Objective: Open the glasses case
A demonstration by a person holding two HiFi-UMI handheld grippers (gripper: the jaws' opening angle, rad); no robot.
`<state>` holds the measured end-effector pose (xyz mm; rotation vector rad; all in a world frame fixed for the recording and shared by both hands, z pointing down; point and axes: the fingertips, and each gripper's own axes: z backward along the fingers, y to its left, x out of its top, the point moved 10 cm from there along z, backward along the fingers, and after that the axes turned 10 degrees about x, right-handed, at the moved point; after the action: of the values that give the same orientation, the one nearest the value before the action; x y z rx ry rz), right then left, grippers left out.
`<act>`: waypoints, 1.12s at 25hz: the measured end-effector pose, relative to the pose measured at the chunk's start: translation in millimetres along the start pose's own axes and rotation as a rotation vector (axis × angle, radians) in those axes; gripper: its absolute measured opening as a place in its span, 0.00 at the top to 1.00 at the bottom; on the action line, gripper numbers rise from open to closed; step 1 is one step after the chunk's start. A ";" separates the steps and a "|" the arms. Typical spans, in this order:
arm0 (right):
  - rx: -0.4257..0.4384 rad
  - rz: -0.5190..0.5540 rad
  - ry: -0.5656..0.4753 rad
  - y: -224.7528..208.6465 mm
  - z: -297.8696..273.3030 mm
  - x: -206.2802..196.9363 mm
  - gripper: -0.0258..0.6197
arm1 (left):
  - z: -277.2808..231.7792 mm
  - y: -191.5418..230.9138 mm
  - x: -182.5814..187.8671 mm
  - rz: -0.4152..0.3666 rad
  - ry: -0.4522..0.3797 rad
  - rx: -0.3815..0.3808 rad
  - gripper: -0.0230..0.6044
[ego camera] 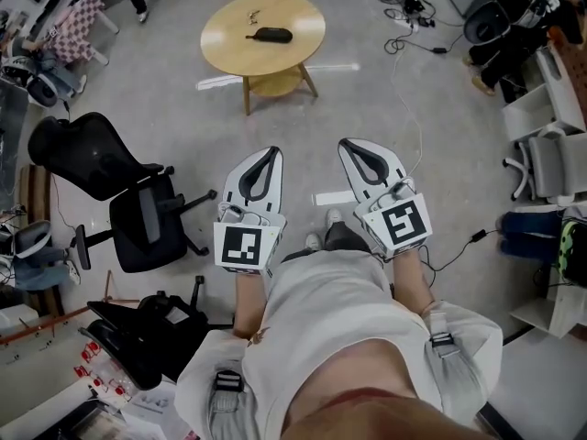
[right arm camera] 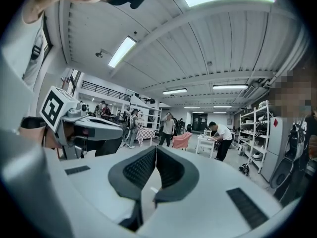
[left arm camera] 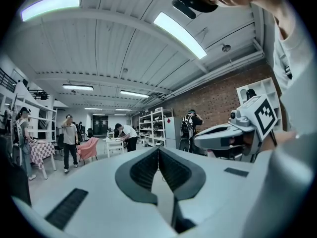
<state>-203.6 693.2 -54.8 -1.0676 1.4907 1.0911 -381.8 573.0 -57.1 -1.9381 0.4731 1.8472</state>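
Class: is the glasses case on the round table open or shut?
Seemingly shut: the glasses case lies on the round table as one flat dark oblong, no lid raised; too small for certainty.

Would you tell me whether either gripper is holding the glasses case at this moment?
No: the glasses case lies on the round table, far from the left gripper and right gripper, both shut on nothing.

Round wood table [ego camera: 229, 49]; black glasses case [ego camera: 272, 35] ctr; sm. item [ego camera: 252, 13] beyond (unclear).
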 end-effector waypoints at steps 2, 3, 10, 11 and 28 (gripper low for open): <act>0.006 0.003 0.003 -11.1 -10.7 -1.5 0.93 | -14.5 4.8 -1.5 0.007 0.006 -0.003 0.93; 0.011 0.006 0.001 -17.6 -16.6 -1.7 0.93 | -22.5 7.5 -2.3 0.003 0.008 -0.003 0.93; 0.050 0.002 0.003 -78.6 -52.1 -9.7 0.93 | -86.5 15.1 -4.4 -0.037 0.015 0.013 0.93; 0.059 0.006 0.002 -88.3 -57.6 -9.7 0.93 | -95.9 15.2 -3.6 -0.035 0.016 0.020 0.93; 0.175 -0.017 -0.012 -214.3 -122.9 -20.6 0.93 | -218.4 23.4 1.1 -0.047 0.048 0.121 0.93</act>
<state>-17.3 529.9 -45.0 -0.9489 1.5341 0.9353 -207.2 439.9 -53.3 -1.9002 0.5372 1.7053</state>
